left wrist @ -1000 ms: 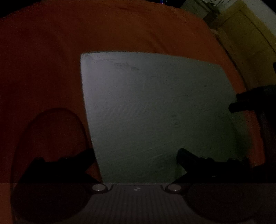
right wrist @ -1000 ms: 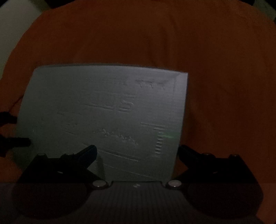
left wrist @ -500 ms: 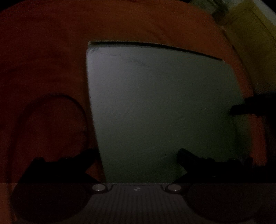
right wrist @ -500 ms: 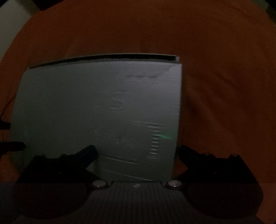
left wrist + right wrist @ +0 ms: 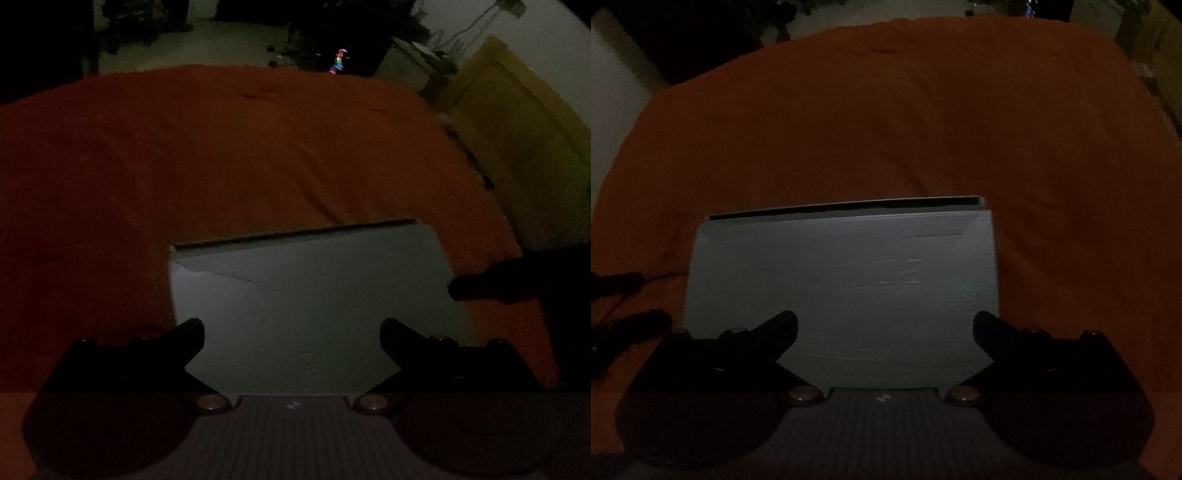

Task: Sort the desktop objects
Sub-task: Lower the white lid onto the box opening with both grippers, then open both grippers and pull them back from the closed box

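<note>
Where orange cloth covers the tabletop, a grey box lies; both hand-held grippers, left and right, spread wide, empty.

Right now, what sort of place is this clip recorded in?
Probably a dim room in a home. A table under an orange cloth holds a flat grey device, perhaps a laptop; beyond it lie bare floor and a yellowish wooden door or cabinet. Both tools are open.

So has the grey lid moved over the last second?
Yes. The lid has swung down toward the cameras: its far edge, once high against the orange cloth, now sits much lower in both views, with a dark gap showing beneath it.
</note>
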`<state>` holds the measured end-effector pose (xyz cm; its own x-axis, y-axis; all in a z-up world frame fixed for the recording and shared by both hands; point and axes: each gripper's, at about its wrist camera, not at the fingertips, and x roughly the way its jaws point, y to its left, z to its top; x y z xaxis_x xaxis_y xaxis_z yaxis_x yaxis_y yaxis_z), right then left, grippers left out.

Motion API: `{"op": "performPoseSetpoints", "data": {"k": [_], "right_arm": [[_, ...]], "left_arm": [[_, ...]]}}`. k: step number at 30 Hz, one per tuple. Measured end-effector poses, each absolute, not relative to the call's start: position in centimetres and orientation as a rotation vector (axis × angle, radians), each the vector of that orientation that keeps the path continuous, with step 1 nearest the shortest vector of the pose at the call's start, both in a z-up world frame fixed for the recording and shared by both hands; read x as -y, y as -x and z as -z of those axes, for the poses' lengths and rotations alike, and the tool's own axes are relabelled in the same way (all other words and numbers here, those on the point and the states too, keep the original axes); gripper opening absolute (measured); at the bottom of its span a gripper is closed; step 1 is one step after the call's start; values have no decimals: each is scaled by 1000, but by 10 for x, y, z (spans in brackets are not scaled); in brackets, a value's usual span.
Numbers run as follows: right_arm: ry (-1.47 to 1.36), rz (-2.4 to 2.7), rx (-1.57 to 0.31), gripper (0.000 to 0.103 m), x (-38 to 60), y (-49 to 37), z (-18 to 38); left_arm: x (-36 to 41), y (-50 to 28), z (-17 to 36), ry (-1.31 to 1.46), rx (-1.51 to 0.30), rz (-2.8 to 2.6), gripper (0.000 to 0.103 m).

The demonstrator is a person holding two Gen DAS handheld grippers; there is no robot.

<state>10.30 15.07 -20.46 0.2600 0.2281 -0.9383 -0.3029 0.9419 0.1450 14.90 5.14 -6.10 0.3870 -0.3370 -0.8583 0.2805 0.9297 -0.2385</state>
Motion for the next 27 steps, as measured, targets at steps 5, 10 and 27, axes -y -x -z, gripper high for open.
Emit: {"op": "performPoseSetpoints", "data": {"k": [5, 10, 27], "right_arm": [[170, -444, -1188, 103, -203, -95, 210], [159, -409, -1188, 103, -210, -116, 202], [113, -305, -929, 103, -287, -32, 190]], "left_arm": [[-27, -132, 42, -66, -1060, 318, 103], [-3, -103, 10, -126, -1029, 277, 103], [-8, 3, -3, -86, -987, 106, 103]]}}
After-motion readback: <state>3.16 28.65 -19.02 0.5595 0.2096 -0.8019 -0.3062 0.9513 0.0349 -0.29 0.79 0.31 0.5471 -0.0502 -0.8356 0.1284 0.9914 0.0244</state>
